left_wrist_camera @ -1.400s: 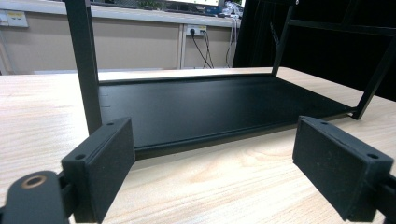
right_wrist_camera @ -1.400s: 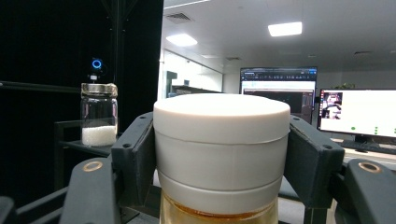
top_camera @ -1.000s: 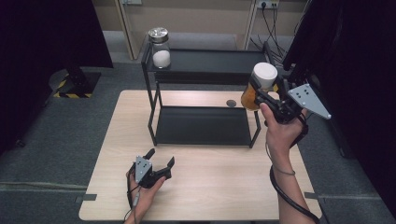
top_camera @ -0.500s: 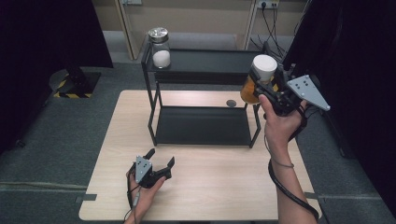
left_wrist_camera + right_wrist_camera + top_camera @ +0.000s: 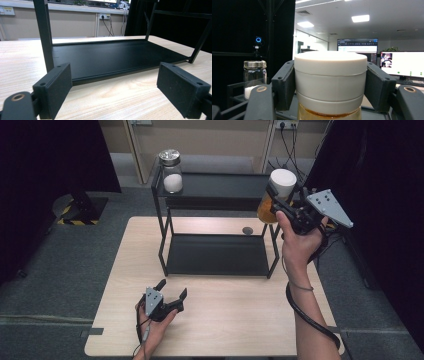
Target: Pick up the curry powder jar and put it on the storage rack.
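Fingers, left gripper: spread wide with nothing between them; in the left gripper view the two black pads stand far apart over bare wood.
Left hand: low at the near edge of the table, holding its gripper just above the wooden top, jaws aimed toward the rack.
Rack: black metal, two shelves, standing on the far half of the table; the left gripper view looks straight onto its lower shelf, which is bare.
Glass jar: on the left end of the rack's upper shelf, upright, silver lid, white powder in its lower part; in the right gripper view it stands at the left, well apart from the held jar.
Dark round spot: on the table top behind the rack's lower shelf, near its right end; what it is I cannot tell.
Fingers, right gripper: clamped on the white lid of the amber jar; the right gripper view shows a pad pressed against each side of the lid.
Amber jar: held up in the air, upright, at the right end of the rack's upper shelf, clear of the table; its wide white lid sits on top, amber contents below.
Right hand: raised over the right edge of the table, the grey three-cornered plate on top of the gripper, the cable trailing down along the forearm.
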Motion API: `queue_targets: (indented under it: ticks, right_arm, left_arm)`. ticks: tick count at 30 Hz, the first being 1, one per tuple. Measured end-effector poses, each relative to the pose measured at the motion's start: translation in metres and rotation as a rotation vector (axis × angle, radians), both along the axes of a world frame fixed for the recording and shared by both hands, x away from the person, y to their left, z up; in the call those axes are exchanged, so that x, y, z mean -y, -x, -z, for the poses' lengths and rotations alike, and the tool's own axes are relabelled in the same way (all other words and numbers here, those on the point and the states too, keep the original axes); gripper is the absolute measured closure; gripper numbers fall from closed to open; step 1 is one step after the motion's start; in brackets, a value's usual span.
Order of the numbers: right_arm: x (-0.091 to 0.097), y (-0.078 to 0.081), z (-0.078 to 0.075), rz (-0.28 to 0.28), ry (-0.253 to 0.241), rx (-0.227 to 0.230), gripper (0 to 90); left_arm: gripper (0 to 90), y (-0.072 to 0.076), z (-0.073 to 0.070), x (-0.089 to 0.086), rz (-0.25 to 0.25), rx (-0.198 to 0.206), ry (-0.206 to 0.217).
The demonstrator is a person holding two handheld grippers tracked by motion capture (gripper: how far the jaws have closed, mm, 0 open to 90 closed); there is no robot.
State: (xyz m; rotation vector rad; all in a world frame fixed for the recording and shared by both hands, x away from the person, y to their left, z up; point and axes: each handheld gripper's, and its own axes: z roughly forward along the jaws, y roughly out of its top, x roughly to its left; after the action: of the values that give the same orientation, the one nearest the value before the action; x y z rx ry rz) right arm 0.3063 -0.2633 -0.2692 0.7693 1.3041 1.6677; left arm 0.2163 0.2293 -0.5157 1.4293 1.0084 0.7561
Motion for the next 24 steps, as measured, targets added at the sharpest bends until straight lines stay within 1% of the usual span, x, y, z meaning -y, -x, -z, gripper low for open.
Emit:
queue_targets:
  ticks: [6,10,17,24]
  right_arm:
    - [-0.003,-0.003,-0.008,0.003,-0.001,0.000,34.0]
    - [-0.004,-0.006,-0.010,0.006,-0.001,0.002,34.0]
    - [-0.004,-0.014,-0.014,0.019,-0.006,-0.009,34.0]
    - [-0.006,-0.021,-0.022,0.030,-0.006,-0.020,34.0]
  left_arm:
    - [12.3,0.000,0.000,-0.001,0.001,-0.001,0.005]
    - [12.3,0.000,0.000,0.000,0.002,-0.001,0.004]
    - [12.3,-0.001,0.000,0.000,0.002,-0.001,0.003]
    - [12.3,-0.001,0.000,0.000,0.003,-0.001,0.001]
